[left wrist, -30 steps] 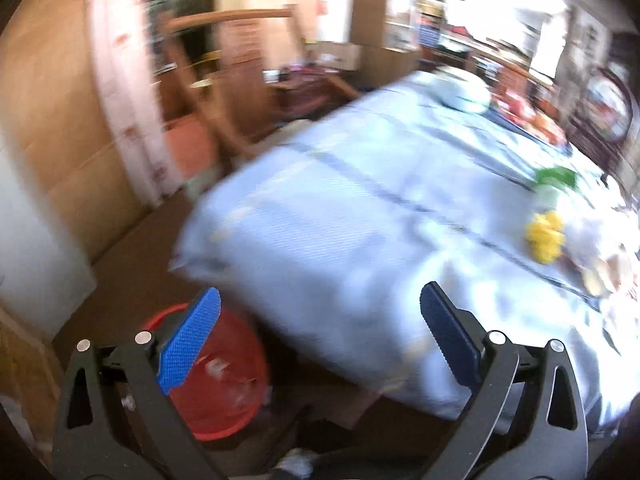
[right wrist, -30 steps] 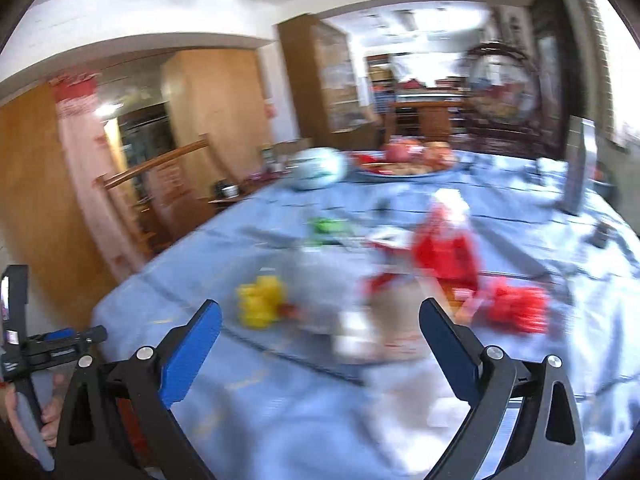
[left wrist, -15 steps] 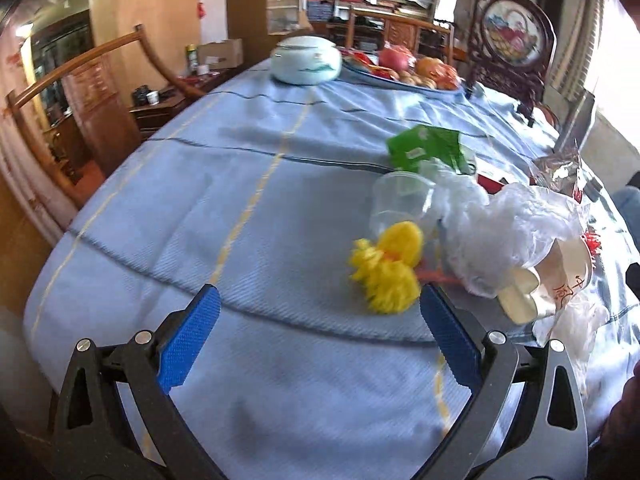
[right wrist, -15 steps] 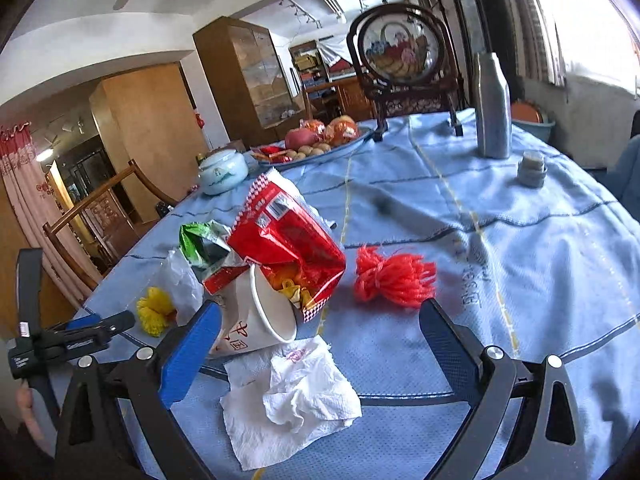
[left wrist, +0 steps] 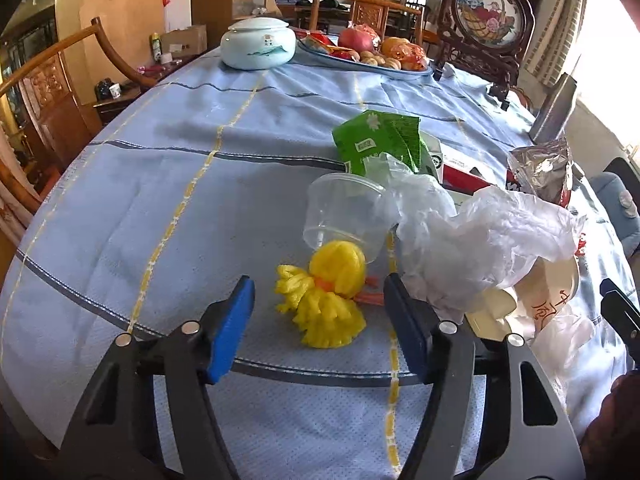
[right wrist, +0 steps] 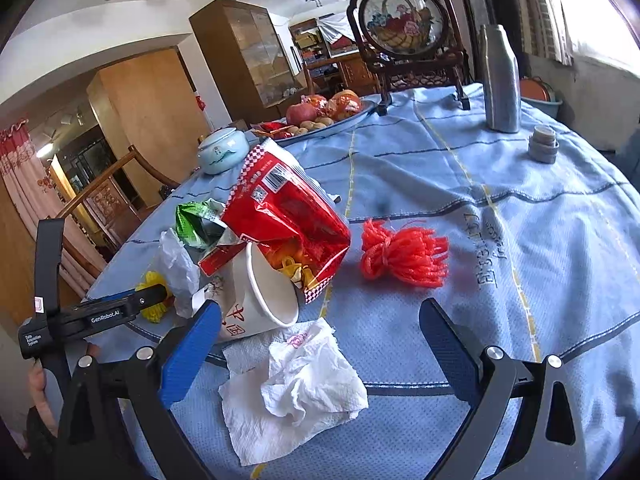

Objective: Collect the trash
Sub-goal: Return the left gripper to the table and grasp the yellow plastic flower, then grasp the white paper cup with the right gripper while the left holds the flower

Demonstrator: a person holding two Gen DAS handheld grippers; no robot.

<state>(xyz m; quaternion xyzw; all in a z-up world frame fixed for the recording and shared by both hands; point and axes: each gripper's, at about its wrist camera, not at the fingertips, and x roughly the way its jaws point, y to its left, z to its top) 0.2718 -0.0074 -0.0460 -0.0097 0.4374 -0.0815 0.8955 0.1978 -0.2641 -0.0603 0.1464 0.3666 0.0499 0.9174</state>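
Trash sits piled at the near table [left wrist: 168, 184] edge; left gripper [left wrist: 320, 322] has swung over from the floor bin, jaws closing around the yellow string bundle [left wrist: 326, 300], not yet pinching. Right gripper [right wrist: 320, 354] hovers wide open over the crumpled tissue [right wrist: 296, 392].

Tissue [right wrist: 292, 392] in front of paper cup [right wrist: 260, 300]; snack bag [right wrist: 284, 216] on cup, string bundle [right wrist: 404, 256] right

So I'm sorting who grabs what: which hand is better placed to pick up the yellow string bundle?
Left. The left gripper has the yellow string bundle between its closing jaws, pads not yet touching. The right gripper sits over the crumpled tissue, farther away.
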